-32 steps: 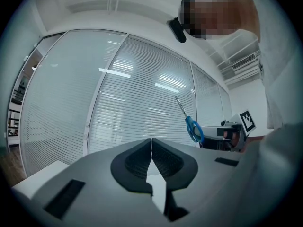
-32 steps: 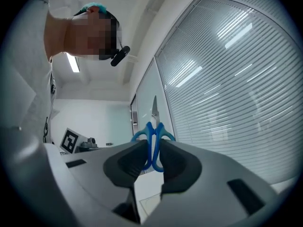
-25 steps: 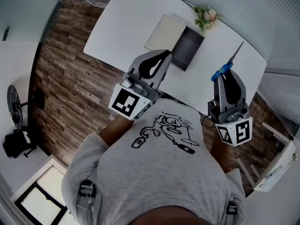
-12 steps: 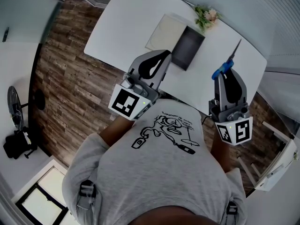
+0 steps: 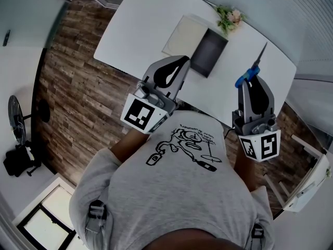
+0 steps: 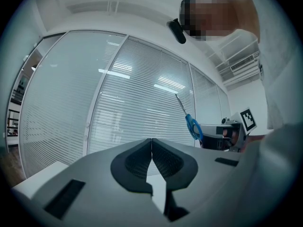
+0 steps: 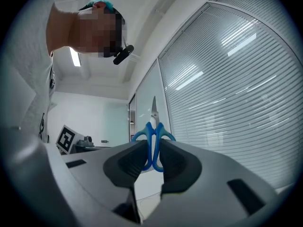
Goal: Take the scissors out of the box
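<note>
Unchanged — blue-handled steel scissors [image 7: 154, 129] clenched in right gripper [image 7: 152, 161] over tabletop's right edge, already out of dark rectangular box [image 5: 209, 53]; left gripper [image 6: 151, 150] closed, empty.

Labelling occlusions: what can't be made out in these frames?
- Inside of the box: head view, too dark and small.
- Lower loops of the scissors: right gripper view, hidden between jaws of the right gripper.
- Near edge of the table: head view, partly covered by the person's torso.
</note>
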`<state>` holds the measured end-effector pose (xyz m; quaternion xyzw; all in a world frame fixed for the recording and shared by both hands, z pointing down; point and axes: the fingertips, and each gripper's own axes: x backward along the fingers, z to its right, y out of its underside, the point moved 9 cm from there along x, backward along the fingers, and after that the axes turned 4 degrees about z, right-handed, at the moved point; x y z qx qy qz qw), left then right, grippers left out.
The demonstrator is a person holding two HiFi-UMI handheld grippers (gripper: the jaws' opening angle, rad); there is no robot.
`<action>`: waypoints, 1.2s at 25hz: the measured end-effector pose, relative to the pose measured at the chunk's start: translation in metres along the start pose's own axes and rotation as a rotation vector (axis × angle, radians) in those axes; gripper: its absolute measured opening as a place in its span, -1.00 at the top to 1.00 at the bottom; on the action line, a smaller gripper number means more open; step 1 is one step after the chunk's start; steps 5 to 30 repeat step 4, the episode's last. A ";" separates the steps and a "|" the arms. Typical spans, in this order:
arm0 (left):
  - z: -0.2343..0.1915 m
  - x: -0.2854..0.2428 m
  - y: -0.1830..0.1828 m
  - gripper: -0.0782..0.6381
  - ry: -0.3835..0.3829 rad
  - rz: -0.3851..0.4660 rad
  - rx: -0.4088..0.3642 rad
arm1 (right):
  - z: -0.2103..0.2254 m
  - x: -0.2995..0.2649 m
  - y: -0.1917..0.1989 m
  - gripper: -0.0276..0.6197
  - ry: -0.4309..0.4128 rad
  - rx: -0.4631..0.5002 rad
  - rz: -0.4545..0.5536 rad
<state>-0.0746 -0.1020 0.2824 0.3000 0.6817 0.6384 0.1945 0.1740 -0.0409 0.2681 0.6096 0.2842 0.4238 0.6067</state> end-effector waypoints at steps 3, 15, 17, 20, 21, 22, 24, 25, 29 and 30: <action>0.006 0.001 0.000 0.73 -0.003 -0.006 -0.006 | 0.001 0.005 -0.002 0.65 0.000 0.001 0.003; 0.007 0.002 0.001 0.73 -0.003 -0.007 -0.008 | 0.001 0.006 -0.002 0.65 0.000 0.001 0.004; 0.007 0.002 0.001 0.73 -0.003 -0.007 -0.008 | 0.001 0.006 -0.002 0.65 0.000 0.001 0.004; 0.007 0.002 0.001 0.73 -0.003 -0.007 -0.008 | 0.001 0.006 -0.002 0.65 0.000 0.001 0.004; 0.007 0.002 0.001 0.73 -0.003 -0.007 -0.008 | 0.001 0.006 -0.002 0.65 0.000 0.001 0.004; 0.007 0.002 0.001 0.73 -0.003 -0.007 -0.008 | 0.001 0.006 -0.002 0.65 0.000 0.001 0.004; 0.007 0.002 0.001 0.73 -0.003 -0.007 -0.008 | 0.001 0.006 -0.002 0.65 0.000 0.001 0.004; 0.007 0.002 0.001 0.73 -0.003 -0.007 -0.008 | 0.001 0.006 -0.002 0.65 0.000 0.001 0.004; 0.007 0.002 0.001 0.73 -0.003 -0.007 -0.008 | 0.001 0.006 -0.002 0.65 0.000 0.001 0.004; 0.007 0.002 0.001 0.73 -0.003 -0.007 -0.008 | 0.001 0.006 -0.002 0.65 0.000 0.001 0.004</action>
